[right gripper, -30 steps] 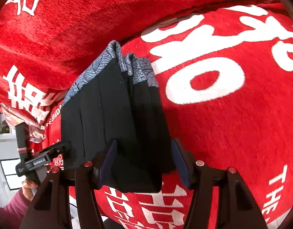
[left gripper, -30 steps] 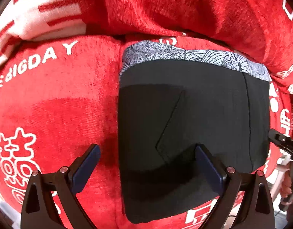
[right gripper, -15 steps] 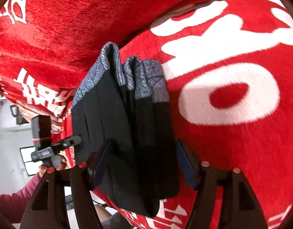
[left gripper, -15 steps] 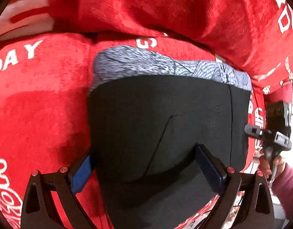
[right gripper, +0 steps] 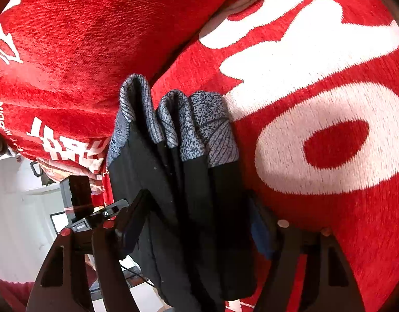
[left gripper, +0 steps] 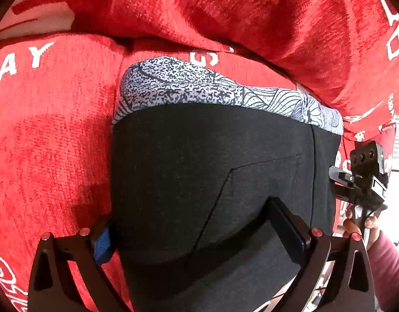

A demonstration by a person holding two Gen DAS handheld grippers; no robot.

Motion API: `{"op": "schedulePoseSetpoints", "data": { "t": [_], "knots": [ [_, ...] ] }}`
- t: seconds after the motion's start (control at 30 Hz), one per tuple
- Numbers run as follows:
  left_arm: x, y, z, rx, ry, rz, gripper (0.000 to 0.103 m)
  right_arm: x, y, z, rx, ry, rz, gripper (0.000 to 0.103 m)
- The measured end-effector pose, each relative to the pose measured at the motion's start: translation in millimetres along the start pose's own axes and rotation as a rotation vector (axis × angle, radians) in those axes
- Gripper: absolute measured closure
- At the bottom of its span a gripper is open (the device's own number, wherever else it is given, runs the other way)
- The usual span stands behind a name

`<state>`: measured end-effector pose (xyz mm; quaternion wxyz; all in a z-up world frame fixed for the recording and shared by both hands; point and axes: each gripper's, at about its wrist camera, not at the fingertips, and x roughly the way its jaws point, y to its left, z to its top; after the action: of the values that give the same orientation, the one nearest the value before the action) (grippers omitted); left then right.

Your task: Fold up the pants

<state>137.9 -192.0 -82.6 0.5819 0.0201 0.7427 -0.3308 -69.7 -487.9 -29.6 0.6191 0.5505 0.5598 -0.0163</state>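
The black pants [left gripper: 199, 176] with a grey patterned waistband [left gripper: 220, 91] lie folded in a thick stack on a red sofa seat. My left gripper [left gripper: 199, 231] is open, its jaws straddling the near edge of the stack, left finger under the fabric's side. The right wrist view shows the stack edge-on [right gripper: 189, 187], several layers with the waistband folds [right gripper: 178, 119] at the far end. My right gripper [right gripper: 196, 223] is open, one finger on each side of the stack. Each gripper shows in the other's view: the right one [left gripper: 360, 182], the left one [right gripper: 79, 208].
The red sofa seat [left gripper: 48, 140] with white lettering carries the pants; its red back cushion [left gripper: 225, 13] rises just behind the waistband. The seat also shows in the right wrist view [right gripper: 329, 104]. A white room floor [right gripper: 17, 221] lies beyond the sofa edge.
Both grippers have pushed forward onto the pants, so the stack fills more of each view and sits deeper between the fingers. The jaws stay open.
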Motion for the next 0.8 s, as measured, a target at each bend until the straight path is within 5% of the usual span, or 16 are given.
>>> {"op": "schedulePoseSetpoints", "data": {
  "t": [0.23, 0.63, 0.8],
  "knots": [
    [-24, -25, -15, 0.023, -0.077, 0.033, 0.027, -6, 15, -10, 0.021, -0.040, 0.022, 0.057],
    [-76, -52, -76, 0.098, -0.095, 0.027, 0.028, -39, 51, -70, -0.026, -0.039, 0.079, 0.059],
    [-68, -40, -109, 0.065, -0.063, 0.036, 0.028, -38, 43, -108, -0.029, -0.034, 0.028, 0.059]
  ]
}}
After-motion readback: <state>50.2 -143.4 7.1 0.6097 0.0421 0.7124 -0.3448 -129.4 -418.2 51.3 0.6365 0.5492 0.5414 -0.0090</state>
